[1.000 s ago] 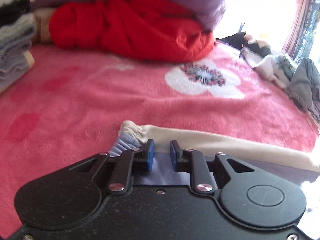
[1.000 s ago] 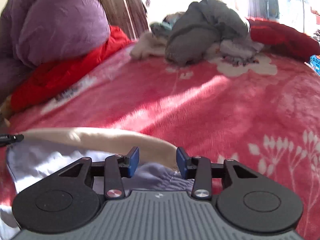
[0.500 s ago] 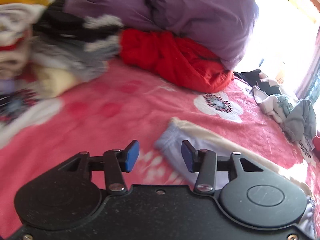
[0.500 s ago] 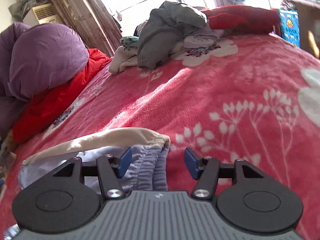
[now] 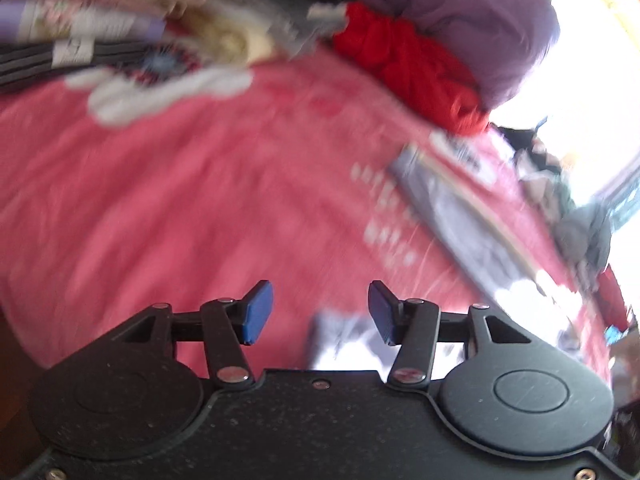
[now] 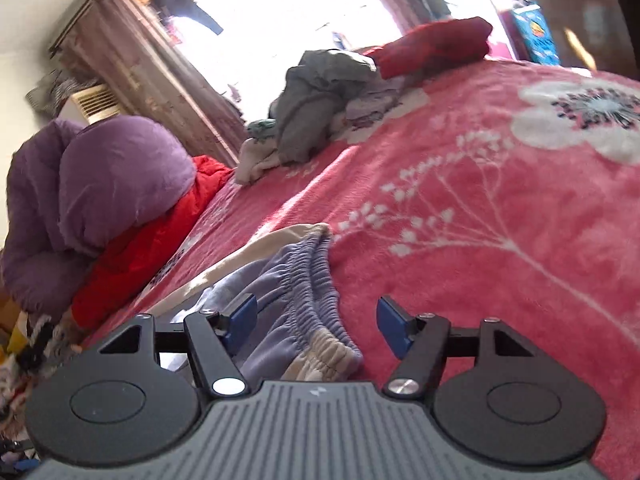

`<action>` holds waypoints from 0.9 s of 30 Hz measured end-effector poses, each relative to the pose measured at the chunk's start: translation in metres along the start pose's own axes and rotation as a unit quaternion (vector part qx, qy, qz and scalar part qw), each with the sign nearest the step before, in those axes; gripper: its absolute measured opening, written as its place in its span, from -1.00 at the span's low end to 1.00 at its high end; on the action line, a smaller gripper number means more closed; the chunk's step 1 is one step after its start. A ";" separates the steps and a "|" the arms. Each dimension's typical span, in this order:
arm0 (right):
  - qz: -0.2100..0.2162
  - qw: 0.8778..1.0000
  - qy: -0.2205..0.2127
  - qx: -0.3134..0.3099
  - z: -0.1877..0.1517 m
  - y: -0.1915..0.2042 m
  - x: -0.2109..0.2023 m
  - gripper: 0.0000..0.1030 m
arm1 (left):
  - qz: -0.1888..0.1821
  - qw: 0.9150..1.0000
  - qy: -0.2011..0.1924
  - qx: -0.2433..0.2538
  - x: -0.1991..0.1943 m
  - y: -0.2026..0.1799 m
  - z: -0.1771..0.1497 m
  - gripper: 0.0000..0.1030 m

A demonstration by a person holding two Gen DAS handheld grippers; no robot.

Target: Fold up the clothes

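Observation:
A lavender and cream garment lies stretched out on the pink flowered blanket, to the right of my left gripper. That gripper's jaws are opening, and only blanket and a blurred corner of pale cloth show between them. In the right wrist view the garment's gathered elastic end lies on the blanket between the blue pads of my right gripper. Its jaws are opening too, and neither pad presses on the cloth.
A purple duvet and a red garment lie along the bed's far side. A heap of unfolded clothes sits near the bright window. A stack of folded clothes shows blurred at the upper left of the left wrist view.
Both grippers spread their jaws and let go of the garment. The left one drew back and swung left, bringing the folded stack into view. The right one rolled and pulled back.

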State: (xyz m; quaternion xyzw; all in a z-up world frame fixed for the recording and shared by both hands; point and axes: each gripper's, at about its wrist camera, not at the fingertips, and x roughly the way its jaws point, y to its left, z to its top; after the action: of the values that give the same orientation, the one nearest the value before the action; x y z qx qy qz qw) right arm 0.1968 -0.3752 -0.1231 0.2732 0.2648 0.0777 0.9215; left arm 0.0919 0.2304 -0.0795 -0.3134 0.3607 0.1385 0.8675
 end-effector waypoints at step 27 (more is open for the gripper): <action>-0.039 0.995 0.088 -0.004 -0.013 -0.008 0.024 -0.49 | -0.038 0.999 0.008 -0.001 0.036 0.008 0.001 -0.78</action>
State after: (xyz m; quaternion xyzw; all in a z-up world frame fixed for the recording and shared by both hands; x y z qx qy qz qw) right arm 0.2106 -0.3687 -0.1472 0.2513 0.3546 0.0662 0.8982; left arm 0.1142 0.2378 -0.1083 -0.3287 0.3551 0.1034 0.8690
